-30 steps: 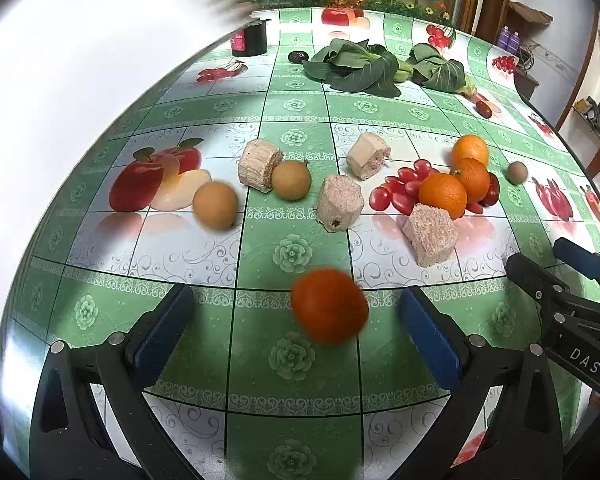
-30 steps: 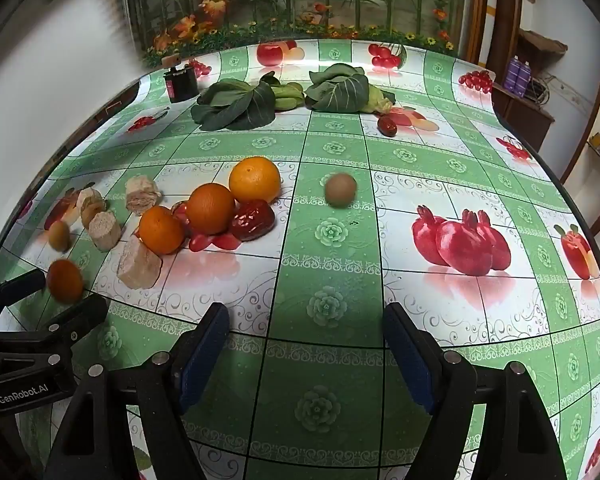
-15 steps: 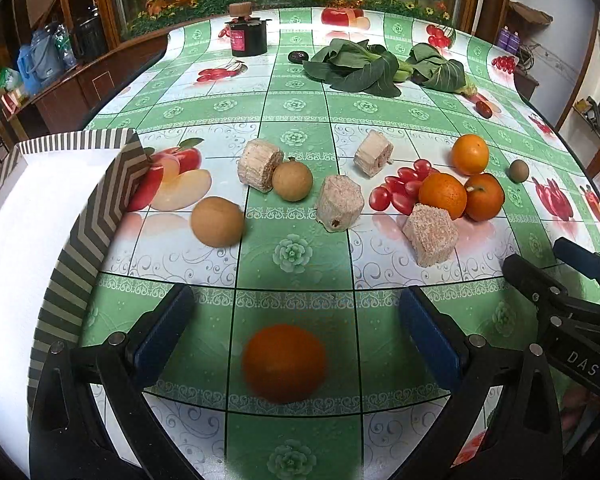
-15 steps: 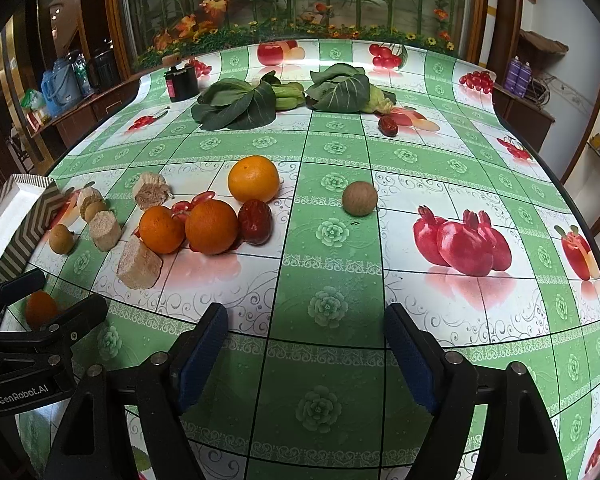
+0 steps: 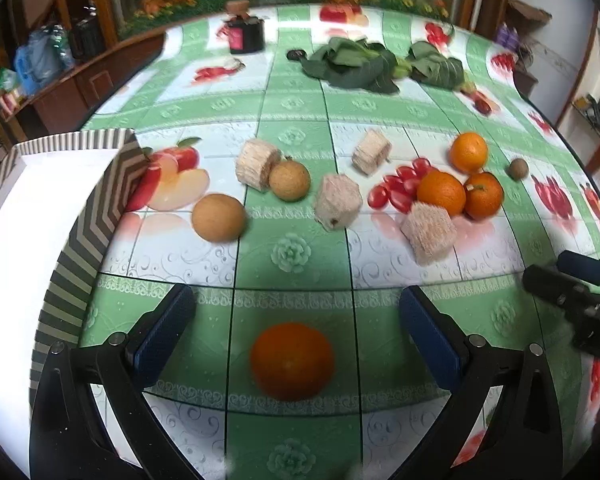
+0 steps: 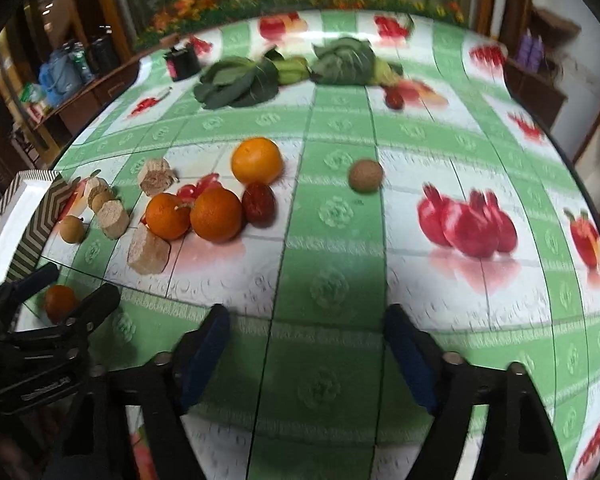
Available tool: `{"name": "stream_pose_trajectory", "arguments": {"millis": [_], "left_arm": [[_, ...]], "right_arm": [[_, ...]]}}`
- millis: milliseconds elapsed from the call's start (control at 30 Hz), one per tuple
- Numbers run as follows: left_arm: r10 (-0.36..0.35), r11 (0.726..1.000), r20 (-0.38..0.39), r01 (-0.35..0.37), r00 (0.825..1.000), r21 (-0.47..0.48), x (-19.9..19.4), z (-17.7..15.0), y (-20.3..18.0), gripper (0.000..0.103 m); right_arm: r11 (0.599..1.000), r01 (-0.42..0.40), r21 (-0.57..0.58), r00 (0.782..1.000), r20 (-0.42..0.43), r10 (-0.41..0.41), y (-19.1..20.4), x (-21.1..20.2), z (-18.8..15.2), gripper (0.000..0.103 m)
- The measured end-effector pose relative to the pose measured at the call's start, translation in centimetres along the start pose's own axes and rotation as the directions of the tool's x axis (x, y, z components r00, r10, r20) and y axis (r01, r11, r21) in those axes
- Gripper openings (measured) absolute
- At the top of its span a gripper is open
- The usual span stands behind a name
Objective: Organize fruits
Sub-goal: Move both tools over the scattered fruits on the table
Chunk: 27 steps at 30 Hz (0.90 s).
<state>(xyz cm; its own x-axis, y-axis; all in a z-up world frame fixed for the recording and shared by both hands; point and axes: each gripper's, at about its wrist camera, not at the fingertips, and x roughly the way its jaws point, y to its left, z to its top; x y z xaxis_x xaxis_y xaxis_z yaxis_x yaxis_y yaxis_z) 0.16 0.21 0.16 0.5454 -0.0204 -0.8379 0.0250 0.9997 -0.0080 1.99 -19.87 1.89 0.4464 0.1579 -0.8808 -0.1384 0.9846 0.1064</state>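
Observation:
My left gripper (image 5: 296, 320) is open, and an orange (image 5: 292, 360) lies on the table between its fingers, untouched; it also shows in the right wrist view (image 6: 60, 302). Three more oranges (image 5: 440, 192) sit at the right by red cherry tomatoes (image 5: 396, 188) and a dark red fruit (image 6: 259, 209). Two brown round fruits (image 5: 219, 217) and several beige corn-like chunks (image 5: 337, 201) lie mid-table. A small brown fruit (image 6: 365, 176) lies apart. My right gripper (image 6: 306, 340) is open and empty over bare cloth.
A white box with a zigzag rim (image 5: 96, 208) stands at the left table edge. Leafy greens (image 5: 352, 64) and a dark jar (image 5: 246, 34) are at the far side. The right gripper shows at the left wrist view's right edge (image 5: 572, 292).
A white box came into view at the left. The loose orange rolled toward me and now lies between the left fingers. The oranges at the right shifted slightly.

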Motion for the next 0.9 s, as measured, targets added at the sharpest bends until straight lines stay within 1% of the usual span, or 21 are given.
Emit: {"name": "stream_pose_trajectory", "arguments": {"millis": [33, 67, 100, 133, 200, 367, 467, 567, 633, 700, 767, 833, 900], "left_arm": [[-0.016, 0.999, -0.027, 0.017, 1.0, 0.027, 0.0, 0.1, -0.1, 0.103], [-0.027, 0.998, -0.057, 0.03, 0.998, 0.047, 0.0, 0.4, -0.1, 0.103], [-0.035, 0.997, -0.077, 0.04, 0.996, 0.061, -0.1, 0.5, -0.1, 0.1], [-0.053, 0.996, -0.087, 0.059, 0.995, 0.066, -0.5, 0.5, 0.3, 0.095], [-0.08, 0.994, -0.106, 0.088, 0.991, 0.07, -1.5, 0.2, 0.7, 0.095], [-0.115, 0.988, -0.085, 0.123, 0.99, 0.096, -4.8, 0.2, 2.4, 0.095], [-0.137, 0.987, -0.093, 0.144, 0.986, 0.074, -5.8, 0.6, 3.8, 0.095], [-0.148, 0.987, -0.082, 0.153, 0.986, 0.054, -6.1, 1.2, 4.7, 0.095], [-0.152, 0.986, -0.088, 0.157, 0.985, 0.055, -6.0, 1.2, 4.9, 0.095], [-0.159, 0.984, -0.101, 0.165, 0.982, 0.06, -5.7, 1.1, 4.9, 0.095], [-0.164, 0.983, -0.11, 0.172, 0.98, 0.064, -5.5, 0.7, 4.8, 0.095], [-0.164, 0.983, -0.117, 0.172, 0.98, 0.066, -5.4, 0.4, 4.6, 0.095], [-0.163, 0.983, -0.117, 0.172, 0.98, 0.067, -5.3, 0.2, 4.4, 0.095]], "right_arm": [[1.0, -0.018, 0.009, 1.0, -0.007, 0.018, -0.2, -0.2, -0.2, 0.061], [0.999, -0.038, 0.021, 0.999, -0.012, 0.038, -0.4, -0.5, -0.4, 0.061], [0.998, -0.056, 0.027, 0.998, -0.006, 0.056, -0.5, -0.9, -0.6, 0.061], [0.997, -0.069, 0.026, 0.998, 0.003, 0.069, -0.5, -1.4, -0.9, 0.061], [0.996, -0.086, 0.007, 0.996, 0.008, 0.086, -0.1, -2.1, -1.3, 0.061], [0.991, -0.132, -0.022, 0.991, 0.021, 0.133, 1.2, -3.4, -1.8, 0.06], [0.987, -0.153, -0.046, 0.987, 0.043, 0.155, 2.4, -3.6, -1.6, 0.06], [0.983, -0.17, -0.068, 0.983, 0.056, 0.174, 3.6, -3.5, -1.0, 0.06], [0.978, -0.183, -0.095, 0.98, 0.058, 0.189, 4.8, -3.4, -0.6, 0.06], [0.975, -0.194, -0.11, 0.979, 0.044, 0.2, 5.5, -3.0, -0.4, 0.06], [0.976, -0.195, -0.102, 0.98, 0.026, 0.199, 5.7, -2.4, -0.2, 0.059], [0.974, -0.212, -0.075, 0.977, 0.005, 0.213, 5.6, -1.6, 0.3, 0.053], [0.972, -0.225, -0.07, 0.974, -0.006, 0.225, 5.8, -1.0, 0.7, 0.051]]}}
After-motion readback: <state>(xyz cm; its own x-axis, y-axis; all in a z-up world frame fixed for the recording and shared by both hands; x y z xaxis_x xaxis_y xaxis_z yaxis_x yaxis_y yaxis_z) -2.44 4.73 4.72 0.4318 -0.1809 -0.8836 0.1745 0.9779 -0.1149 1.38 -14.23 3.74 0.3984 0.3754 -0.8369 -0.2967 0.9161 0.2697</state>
